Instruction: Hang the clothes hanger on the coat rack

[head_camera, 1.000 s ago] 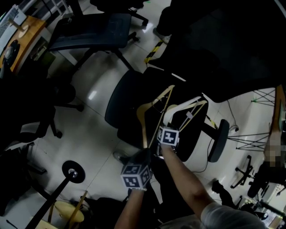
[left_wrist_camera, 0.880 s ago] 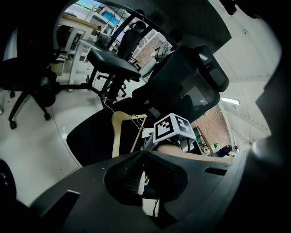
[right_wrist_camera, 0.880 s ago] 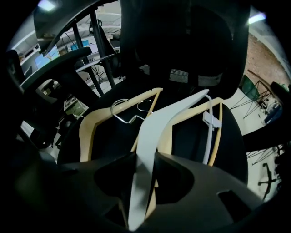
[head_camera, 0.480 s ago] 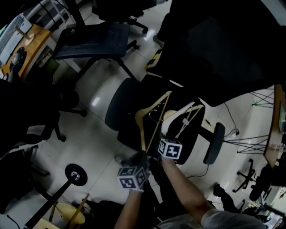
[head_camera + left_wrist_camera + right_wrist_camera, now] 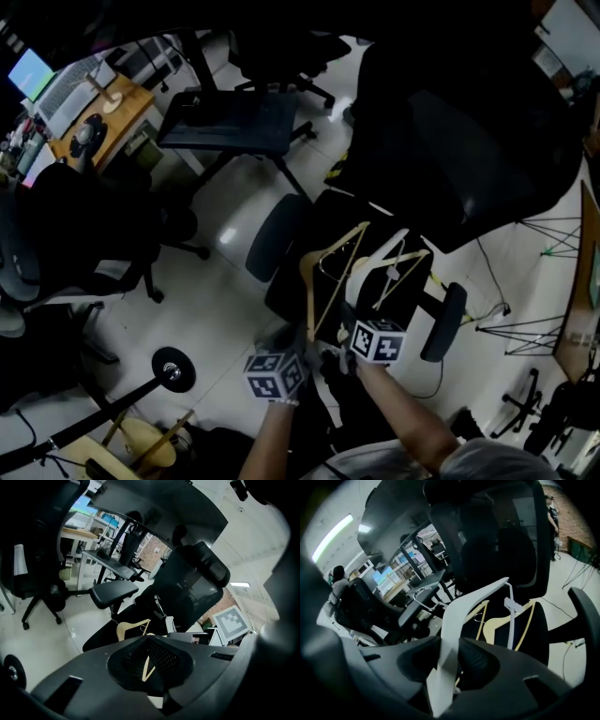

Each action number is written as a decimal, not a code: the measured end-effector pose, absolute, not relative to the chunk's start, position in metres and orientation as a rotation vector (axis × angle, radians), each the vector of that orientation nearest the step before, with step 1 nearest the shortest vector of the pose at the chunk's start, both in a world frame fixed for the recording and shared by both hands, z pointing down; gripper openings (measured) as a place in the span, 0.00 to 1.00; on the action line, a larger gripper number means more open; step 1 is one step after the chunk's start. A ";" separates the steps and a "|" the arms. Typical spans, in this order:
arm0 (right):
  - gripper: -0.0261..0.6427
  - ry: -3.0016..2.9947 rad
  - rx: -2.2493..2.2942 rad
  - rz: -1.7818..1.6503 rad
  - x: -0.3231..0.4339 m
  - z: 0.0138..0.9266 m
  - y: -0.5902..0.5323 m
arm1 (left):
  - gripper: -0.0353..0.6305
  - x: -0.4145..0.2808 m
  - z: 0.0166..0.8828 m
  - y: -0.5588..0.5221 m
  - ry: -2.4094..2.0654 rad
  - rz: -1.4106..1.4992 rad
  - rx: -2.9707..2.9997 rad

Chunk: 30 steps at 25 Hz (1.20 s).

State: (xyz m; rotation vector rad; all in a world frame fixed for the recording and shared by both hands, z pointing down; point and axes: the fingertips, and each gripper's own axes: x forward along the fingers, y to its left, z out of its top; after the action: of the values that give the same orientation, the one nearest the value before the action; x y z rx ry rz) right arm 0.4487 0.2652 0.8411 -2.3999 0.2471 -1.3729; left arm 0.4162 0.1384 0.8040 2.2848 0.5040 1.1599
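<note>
Fingers of right gripper [image 5: 445, 663] clamp white hanger [image 5: 474, 601]; left gripper [image 5: 149, 665] pinches wooden hanger [image 5: 131, 626]. Step, likely: carrying. Next: find coat rack, hook on.

The left gripper [image 5: 292, 339] and right gripper [image 5: 343, 336] are black; each carries a white cube [image 5: 275, 375] with black square markers; the sleeve [image 5: 483, 459] is short and grey.

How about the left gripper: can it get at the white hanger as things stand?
Probably not to grip. The left gripper is shut on the wooden hanger, and the white hanger, though close beside it, is clamped in the right gripper.
</note>
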 end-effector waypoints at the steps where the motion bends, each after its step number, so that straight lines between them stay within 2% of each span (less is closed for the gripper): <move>1: 0.25 0.296 -2.393 -1.357 0.450 0.827 0.258 | 0.04 0.418 0.794 0.133 0.486 1.138 2.297; 6: 0.25 0.616 -2.359 -1.254 0.472 0.761 0.205 | 0.04 0.440 0.738 0.100 0.363 0.979 2.395; 17: 0.25 1.132 -2.238 -1.056 0.464 0.610 0.116 | 0.04 0.428 0.590 0.049 0.157 0.676 2.596; 24: 0.25 1.442 -2.098 -0.991 0.422 0.547 0.047 | 0.04 0.372 0.512 -0.008 -0.053 0.519 2.690; 30: 0.25 1.713 -1.892 -1.006 0.352 0.501 -0.026 | 0.04 0.287 0.472 -0.070 -0.357 0.401 2.713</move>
State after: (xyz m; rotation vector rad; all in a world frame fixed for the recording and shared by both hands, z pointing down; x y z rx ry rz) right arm 0.3519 -0.0261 0.5008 -1.8924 1.7126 -1.0061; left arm 0.2866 -0.0698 0.4720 2.7126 -0.3571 0.4007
